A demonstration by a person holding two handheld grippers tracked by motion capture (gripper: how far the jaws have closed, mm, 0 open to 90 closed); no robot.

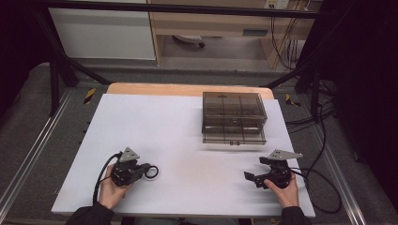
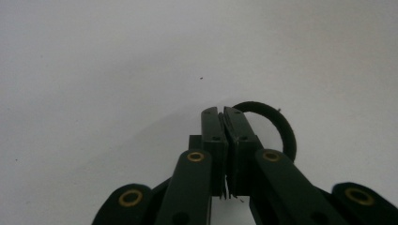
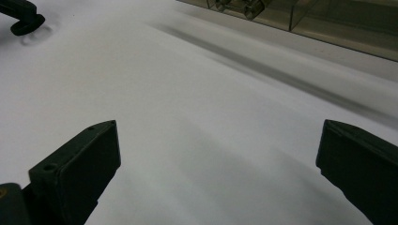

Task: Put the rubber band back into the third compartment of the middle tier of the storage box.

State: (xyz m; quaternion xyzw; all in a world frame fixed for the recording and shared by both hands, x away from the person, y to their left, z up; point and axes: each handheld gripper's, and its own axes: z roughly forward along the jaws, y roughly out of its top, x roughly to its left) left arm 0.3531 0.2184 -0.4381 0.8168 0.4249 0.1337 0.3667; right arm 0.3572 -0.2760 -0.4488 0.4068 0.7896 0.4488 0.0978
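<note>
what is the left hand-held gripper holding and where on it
The left hand-held gripper is shut on a black ring, pinching its band at one spot on the rim.

A ring (image 1: 151, 172) lies on the table (image 1: 187, 140), the drawer box (image 1: 233, 117) behind.

The counter (image 1: 141, 122) has a white top with a strip of bare pale wood (image 1: 187, 89) along its far edge; it stands on grey carpeted floor (image 1: 28, 122); metal rails (image 1: 33, 154) run along the floor past its left and right edges; black frame bars (image 1: 65, 61) slant down behind its far corners; beyond stand a white cabinet (image 1: 103, 33) and a light wooden desk (image 1: 211, 21); black cables (image 1: 281, 42) hang at the far right, where the room falls into darkness.
</note>
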